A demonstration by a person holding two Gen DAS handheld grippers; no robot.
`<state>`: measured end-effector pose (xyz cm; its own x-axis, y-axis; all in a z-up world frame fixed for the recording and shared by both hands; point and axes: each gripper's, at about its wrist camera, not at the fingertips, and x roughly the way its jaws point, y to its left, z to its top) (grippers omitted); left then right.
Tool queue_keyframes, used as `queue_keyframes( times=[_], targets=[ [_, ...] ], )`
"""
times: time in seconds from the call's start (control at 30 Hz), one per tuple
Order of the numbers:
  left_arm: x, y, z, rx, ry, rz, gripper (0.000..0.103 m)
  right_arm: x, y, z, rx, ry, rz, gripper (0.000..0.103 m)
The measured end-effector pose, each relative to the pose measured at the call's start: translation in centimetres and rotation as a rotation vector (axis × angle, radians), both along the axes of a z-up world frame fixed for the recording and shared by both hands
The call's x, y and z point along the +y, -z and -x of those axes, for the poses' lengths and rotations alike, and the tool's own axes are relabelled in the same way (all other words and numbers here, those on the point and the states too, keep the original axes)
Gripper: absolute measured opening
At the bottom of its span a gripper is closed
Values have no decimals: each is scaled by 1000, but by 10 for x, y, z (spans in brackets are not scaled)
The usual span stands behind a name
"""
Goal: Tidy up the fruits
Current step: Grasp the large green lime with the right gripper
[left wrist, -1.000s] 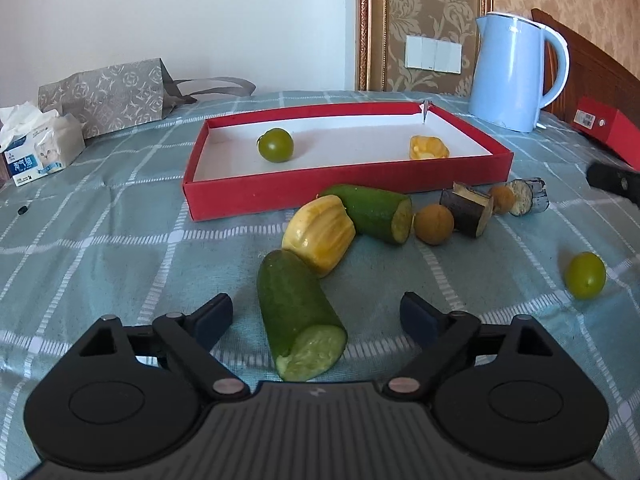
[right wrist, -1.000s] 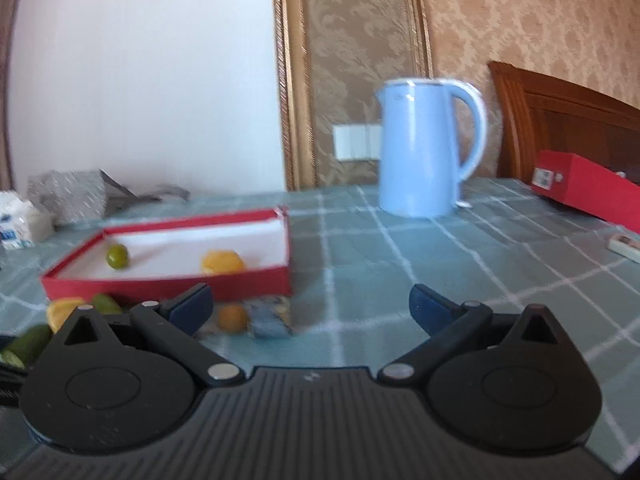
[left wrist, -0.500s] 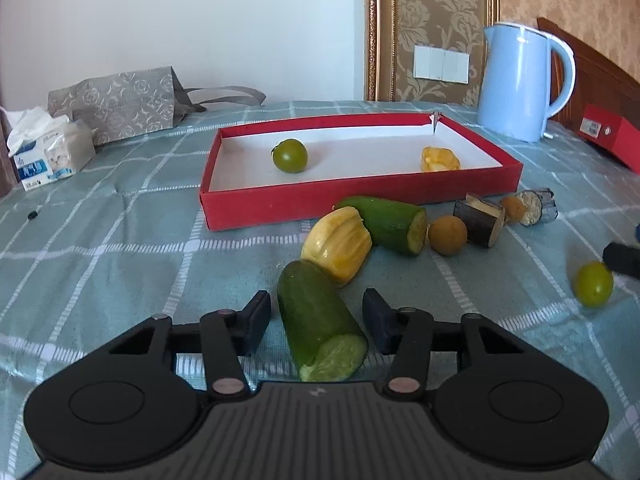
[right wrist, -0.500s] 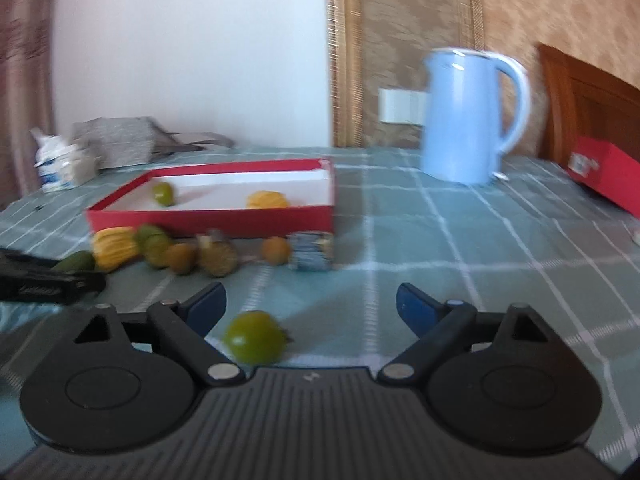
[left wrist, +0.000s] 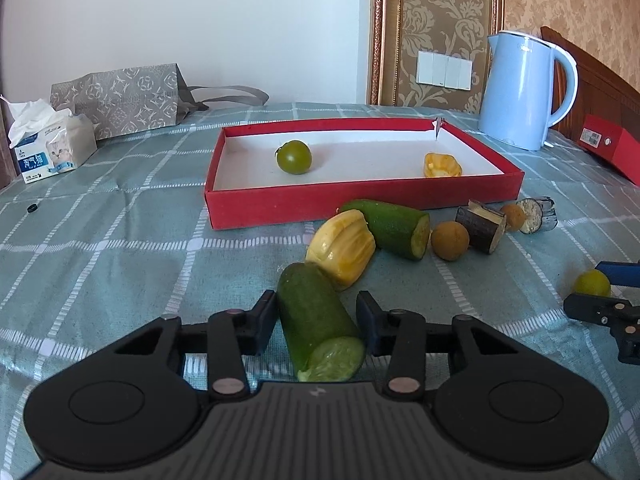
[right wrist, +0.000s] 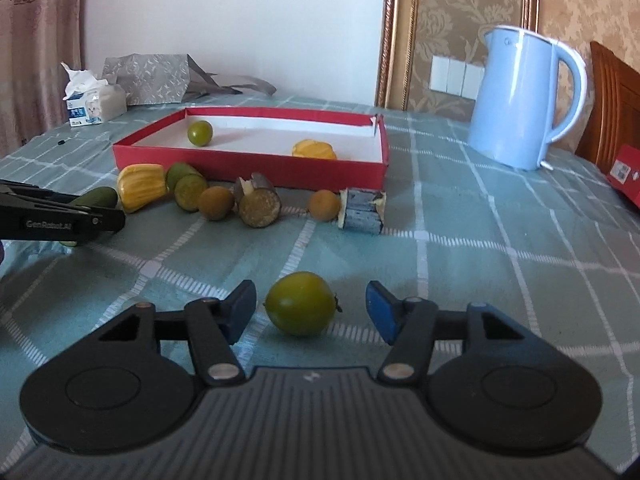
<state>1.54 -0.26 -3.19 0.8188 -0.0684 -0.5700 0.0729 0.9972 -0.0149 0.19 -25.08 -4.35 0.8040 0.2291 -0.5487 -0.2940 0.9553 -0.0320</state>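
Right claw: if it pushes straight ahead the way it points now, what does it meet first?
The green tomato, lying on the tablecloth between the closing jaws of the right claw, neither pad on it yet. Past it the cloth looks free up to the grey-blue chunk, though depth is hard to judge.

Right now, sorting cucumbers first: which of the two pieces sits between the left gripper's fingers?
The nearer cucumber piece, cut end facing the camera; the other cucumber piece lies by the red tray.

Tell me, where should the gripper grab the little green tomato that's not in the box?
Across its round middle. The green tomato sits alone on the tablecloth between the right gripper fingers, which have just been closing without touching it. Probably come from the near side, one pad on each side, avoiding the stem nub.
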Motion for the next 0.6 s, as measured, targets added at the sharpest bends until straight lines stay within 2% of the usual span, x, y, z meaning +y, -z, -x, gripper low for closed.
queue_keyframes(
  times=[0.1, 0.23, 0.33, 0.6],
  targets=[
    [1, 0, 0, -2, -3, 8, 40, 0, 1, -2, 15, -6, 0, 51],
    [4, 0, 0, -3, -12, 21, 38, 3, 2, -3, 18, -5, 6, 50],
    [3, 0, 0, -2, -9, 15, 38, 5, 2, -4, 25, -19, 2, 39],
    [3, 0, 0, -3, -8, 19, 38, 5, -1, -5, 24, -19, 0, 37]
  ],
)
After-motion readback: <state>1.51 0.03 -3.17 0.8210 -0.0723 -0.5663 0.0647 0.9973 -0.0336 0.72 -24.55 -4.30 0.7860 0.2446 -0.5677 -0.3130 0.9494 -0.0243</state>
